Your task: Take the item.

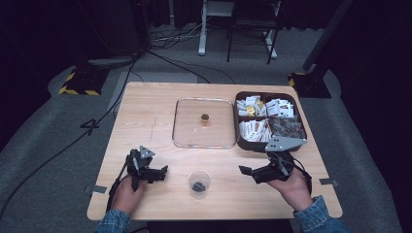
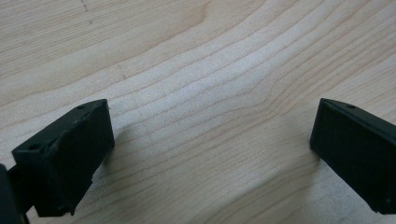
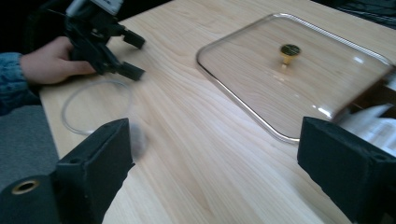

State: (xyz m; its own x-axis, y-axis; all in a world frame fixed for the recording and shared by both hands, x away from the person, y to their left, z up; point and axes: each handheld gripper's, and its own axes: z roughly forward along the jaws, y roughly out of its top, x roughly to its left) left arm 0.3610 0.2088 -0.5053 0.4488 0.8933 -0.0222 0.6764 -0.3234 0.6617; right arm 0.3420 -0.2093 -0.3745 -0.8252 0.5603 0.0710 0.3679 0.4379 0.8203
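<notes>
A clear plastic cup (image 1: 199, 183) with a small dark thing in its bottom stands near the table's front edge, between my two grippers. My left gripper (image 1: 161, 174) is to its left, open, with bare wood between its jaws (image 2: 210, 154). To the cup's right, my right gripper (image 1: 248, 174) is open too and holds nothing (image 3: 215, 158). In the right gripper view the cup (image 3: 98, 107) is a faint clear ring, and the left gripper (image 3: 137, 56) is beyond it. A glass lid (image 1: 204, 124) with a gold knob (image 1: 205, 117) lies flat at the table's middle.
A dark brown compartment box (image 1: 238, 141) of several paper packets stands at the right, next to the lid (image 3: 289, 84). The wooden table (image 1: 145, 111) has bare room at left. Cables, stand feet and a chair are on the floor behind.
</notes>
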